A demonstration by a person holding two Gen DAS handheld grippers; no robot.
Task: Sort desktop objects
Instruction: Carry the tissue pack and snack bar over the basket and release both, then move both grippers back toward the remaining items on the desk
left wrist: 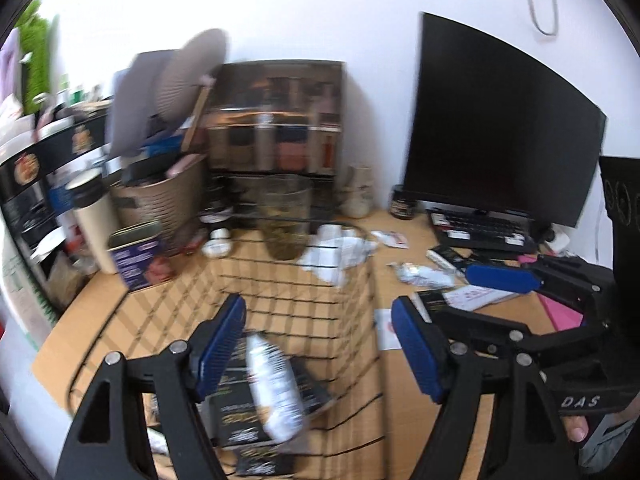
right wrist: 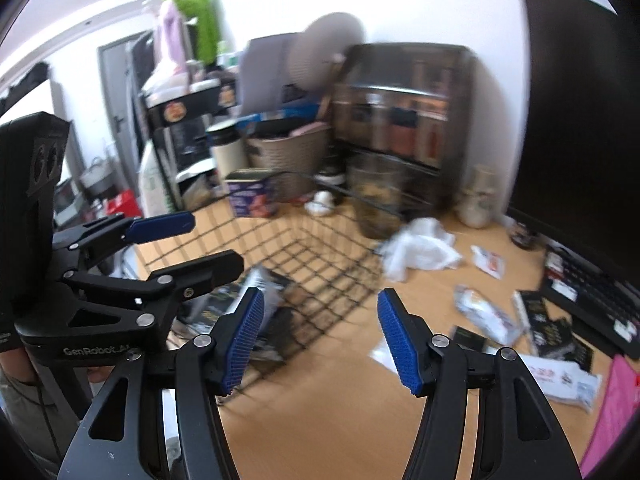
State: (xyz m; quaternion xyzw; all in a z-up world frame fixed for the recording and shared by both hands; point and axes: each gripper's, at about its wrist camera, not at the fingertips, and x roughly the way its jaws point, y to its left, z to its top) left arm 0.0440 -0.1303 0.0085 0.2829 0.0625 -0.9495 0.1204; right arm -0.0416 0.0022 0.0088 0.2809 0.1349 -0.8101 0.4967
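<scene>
Two tools, both spread wide and holding nothing: left tool (left wrist: 318, 344) hangs over the black wire basket (left wrist: 352, 280) at lower centre of its view, right tool (right wrist: 320, 336) over bare wood surface (right wrist: 320, 408) just right of that basket. Inside the basket – a silver-white foil pouch (left wrist: 274, 388) lying on dark flat packets (left wrist: 236, 408); blurred, so I cannot tell whether the pouch has come to rest. More to sort at right of the right view: another crinkly foil pouch (right wrist: 486, 314), black flat sachets (right wrist: 556, 330), white printed packet (right wrist: 560, 380), crumpled white tissue (right wrist: 420, 248) near the glass jar (right wrist: 380, 200). Judged handling: pouches light, soft, slick foil – pinch across the middle or a sealed edge, gently. Flat sachets thin, stiff-ish, hard to lift off the wood; take an overhanging edge. Tissue weightless, grab anywhere.
</scene>
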